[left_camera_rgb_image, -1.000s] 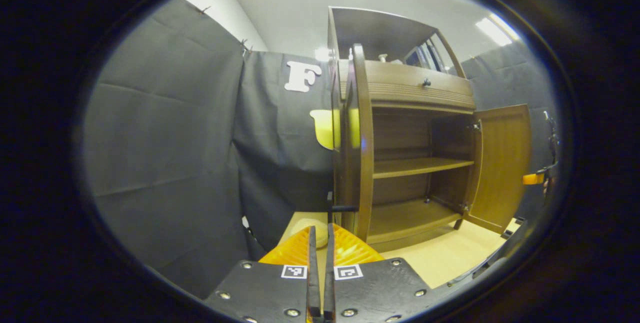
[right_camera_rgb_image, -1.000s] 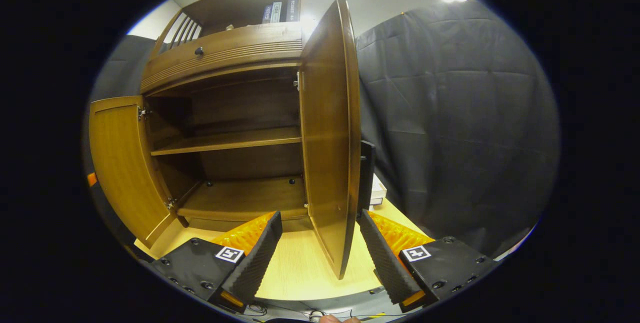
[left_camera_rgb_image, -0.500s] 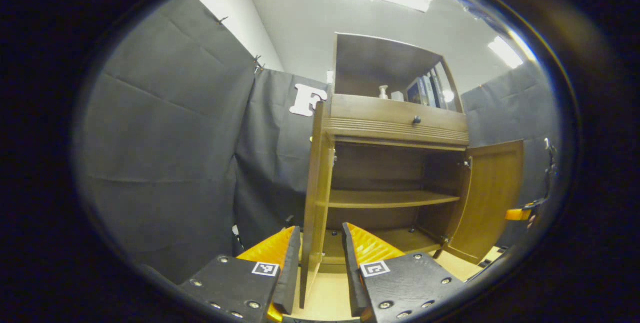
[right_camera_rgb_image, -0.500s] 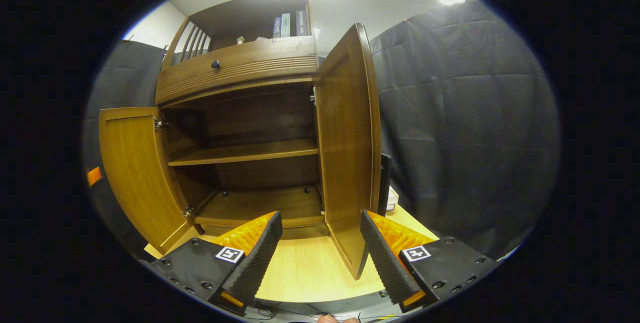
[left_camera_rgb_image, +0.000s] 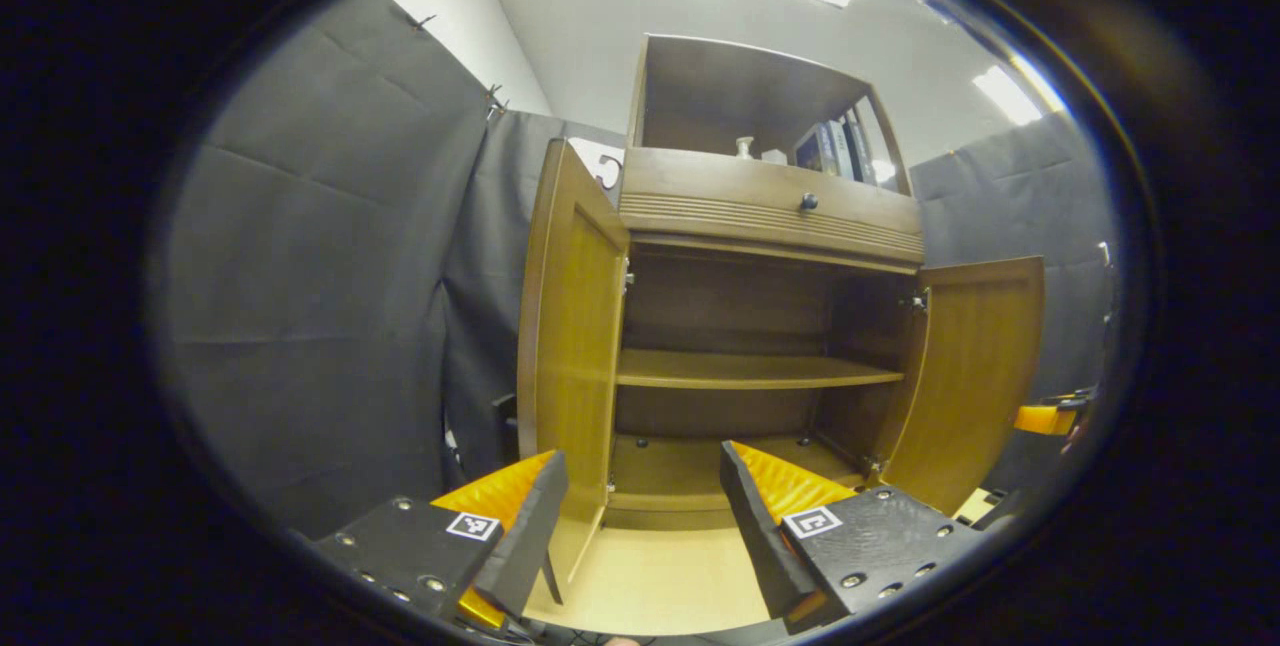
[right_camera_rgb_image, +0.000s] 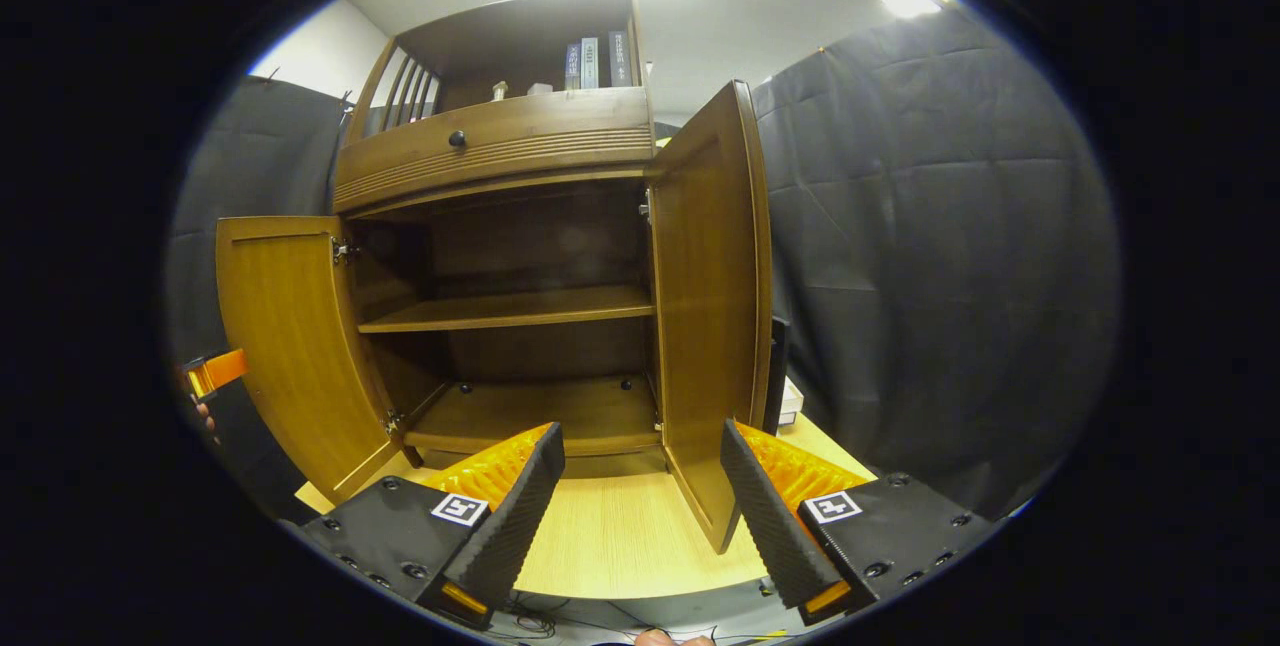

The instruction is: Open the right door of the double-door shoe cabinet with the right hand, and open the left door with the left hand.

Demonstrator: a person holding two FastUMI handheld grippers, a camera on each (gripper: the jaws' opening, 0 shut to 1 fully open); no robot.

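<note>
The brown wooden shoe cabinet (left_camera_rgb_image: 765, 216) (right_camera_rgb_image: 500, 146) stands on a light wood table, both doors swung out. In the left gripper view the left door (left_camera_rgb_image: 565, 326) is nearly edge-on, and its bottom corner shows just inside one finger of my left gripper (left_camera_rgb_image: 640, 516), which is open and holds nothing. The right door (left_camera_rgb_image: 975, 376) hangs wide, with my right gripper (left_camera_rgb_image: 1045, 418) beyond it. In the right gripper view my right gripper (right_camera_rgb_image: 640, 506) is open. The right door (right_camera_rgb_image: 710, 326) ends close to one finger, untouched. The left door (right_camera_rgb_image: 290, 336) is wide open, and my left gripper (right_camera_rgb_image: 215, 373) shows past it.
Inside are a bare middle shelf (right_camera_rgb_image: 510, 308) and a bare bottom board (right_camera_rgb_image: 540, 411). Above sit a drawer with a dark knob (right_camera_rgb_image: 457, 138) and books (right_camera_rgb_image: 592, 61). A dark box (right_camera_rgb_image: 778, 376) stands behind the right door. Cables (right_camera_rgb_image: 540, 618) lie at the table's front edge (right_camera_rgb_image: 610, 551).
My left gripper went from nearly shut at the left door's edge to wide open and drew back, while that door swung wider. My right gripper backed away from the right door.
</note>
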